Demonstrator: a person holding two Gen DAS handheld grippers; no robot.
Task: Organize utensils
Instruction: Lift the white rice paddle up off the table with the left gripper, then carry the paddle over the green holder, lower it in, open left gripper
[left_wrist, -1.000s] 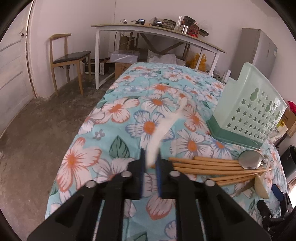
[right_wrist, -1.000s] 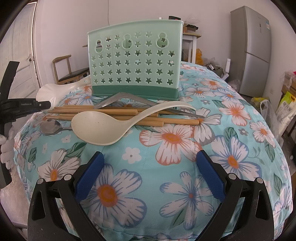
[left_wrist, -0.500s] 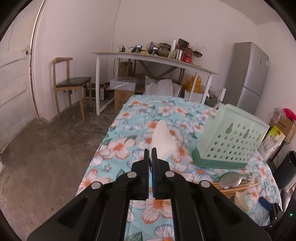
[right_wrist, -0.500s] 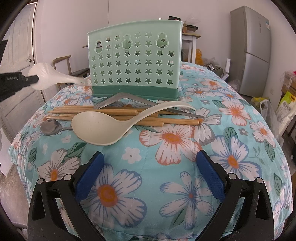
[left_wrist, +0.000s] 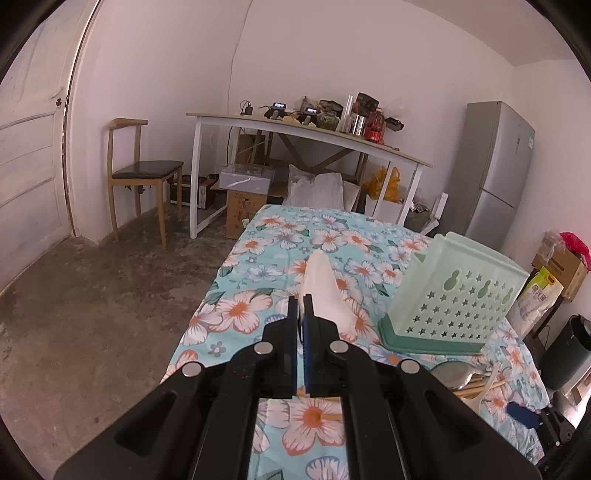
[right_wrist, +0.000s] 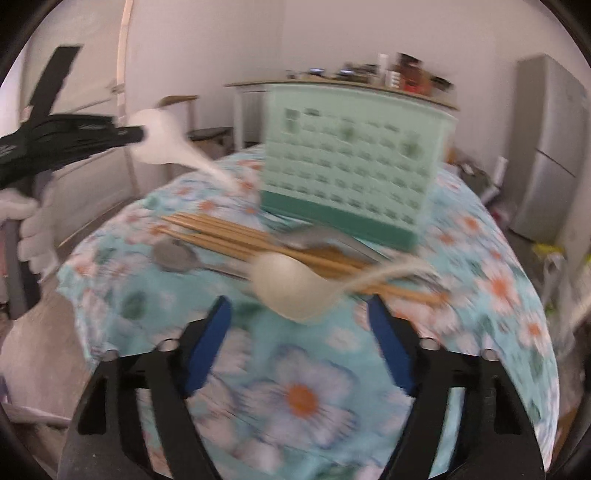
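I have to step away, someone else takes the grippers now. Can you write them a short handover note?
Left gripper: shut on the white spoon, held in the air left of the green holder.
Right gripper: jaws closing, nothing between them yet, just short of the cream ladle.
On the cloth in front of the holder: ladle, chopsticks, metal spoon, tongs.
Done: white spoon picked up.
Left: everything into the holder.
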